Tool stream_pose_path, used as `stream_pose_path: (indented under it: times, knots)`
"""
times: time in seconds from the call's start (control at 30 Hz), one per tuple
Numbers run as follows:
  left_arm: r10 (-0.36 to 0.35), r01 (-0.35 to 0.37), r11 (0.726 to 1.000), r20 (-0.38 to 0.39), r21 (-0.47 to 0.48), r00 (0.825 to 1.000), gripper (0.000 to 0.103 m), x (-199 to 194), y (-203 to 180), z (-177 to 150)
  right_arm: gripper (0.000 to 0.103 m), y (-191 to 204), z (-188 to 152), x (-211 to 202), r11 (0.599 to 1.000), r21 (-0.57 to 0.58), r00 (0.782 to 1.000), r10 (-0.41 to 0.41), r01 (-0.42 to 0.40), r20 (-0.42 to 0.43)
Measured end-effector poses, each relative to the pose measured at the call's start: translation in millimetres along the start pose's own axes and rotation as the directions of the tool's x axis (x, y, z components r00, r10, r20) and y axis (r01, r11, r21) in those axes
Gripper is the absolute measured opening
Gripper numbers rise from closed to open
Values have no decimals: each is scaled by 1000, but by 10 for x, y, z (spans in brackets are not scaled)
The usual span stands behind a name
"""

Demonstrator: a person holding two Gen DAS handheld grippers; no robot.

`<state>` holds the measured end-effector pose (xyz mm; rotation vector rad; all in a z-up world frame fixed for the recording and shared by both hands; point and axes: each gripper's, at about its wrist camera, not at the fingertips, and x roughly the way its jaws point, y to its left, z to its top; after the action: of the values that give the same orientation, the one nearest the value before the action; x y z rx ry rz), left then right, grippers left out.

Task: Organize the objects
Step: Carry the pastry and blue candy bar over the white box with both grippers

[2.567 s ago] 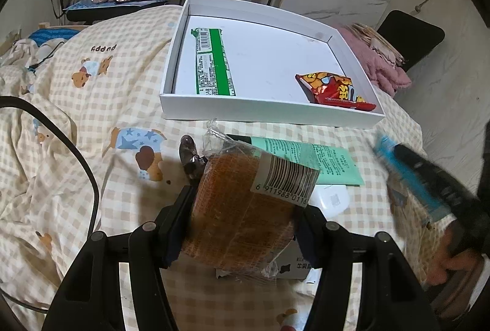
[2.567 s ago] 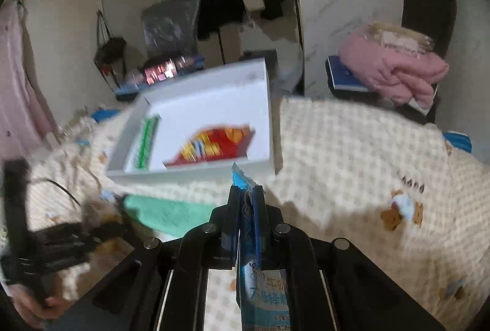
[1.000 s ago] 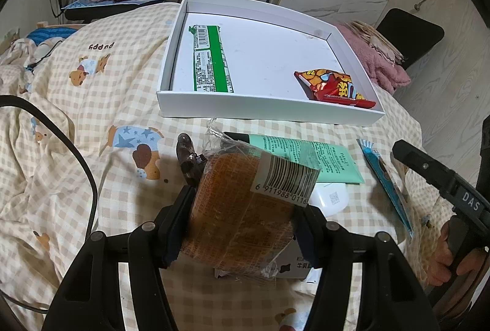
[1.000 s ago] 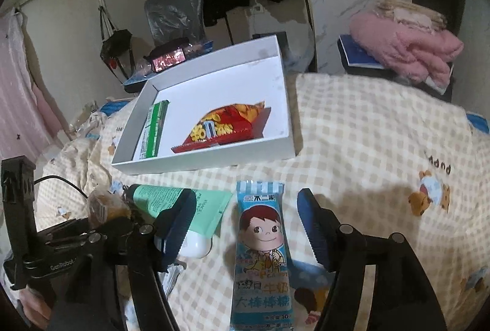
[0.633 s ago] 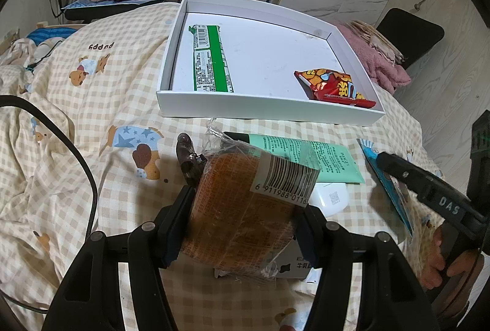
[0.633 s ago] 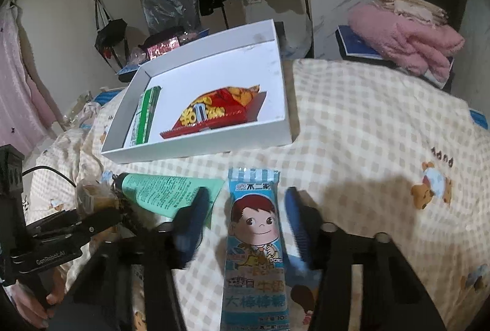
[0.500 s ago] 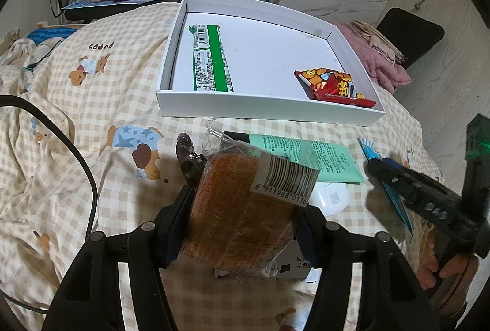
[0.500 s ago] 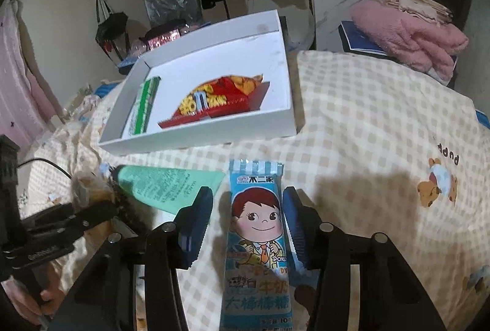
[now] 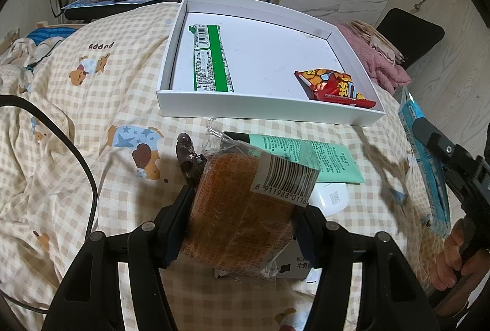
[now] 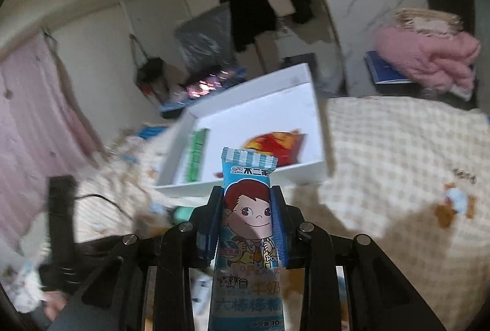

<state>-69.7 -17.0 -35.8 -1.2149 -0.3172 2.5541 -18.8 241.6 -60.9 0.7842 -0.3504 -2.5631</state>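
Nearest to me, my left tongs [image 9: 242,226] pinch a clear-wrapped brown bread loaf with a barcode label [image 9: 245,208]; the loaf hides most of what lies under it, and only a corner of a white carton with black print [image 9: 294,266] peeks out below. Just past the loaf I see a small dark hair clip [image 9: 187,159], a mint-green flat tube with a black cap [image 9: 303,156] and a white rounded case with a printed code [image 9: 330,197], all on the beige checked bedcover with bear prints [image 9: 101,104].

My right tongs [image 10: 246,219] are closing on a light-blue candy packet with a cartoon child's face [image 10: 246,226], whose sides touch both pads; its lower end is cut off by the frame. The whole right wrist view is smeared, so the bed behind it is hard to read.

Farther off sits the shallow white cardboard box [image 9: 269,110], holding a green and white long packet [image 9: 211,64] at its left and a red and yellow snack bag [image 9: 333,84] at its right near corner. A black cable [image 9: 76,156] runs out of frame at left.
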Motion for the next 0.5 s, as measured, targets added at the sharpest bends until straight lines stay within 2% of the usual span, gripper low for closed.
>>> stream_pose_path:
  times: [0.33, 0.5]
  knots:
    - [1, -1, 1000, 0, 0, 1000, 64, 3, -7, 0, 32, 28, -51, 64, 984, 59, 985, 170, -168, -15]
    - [0, 0, 1000, -3, 0, 1000, 64, 12, -8, -6, 32, 26, -68, 101, 978, 73, 980, 198, -196, -24]
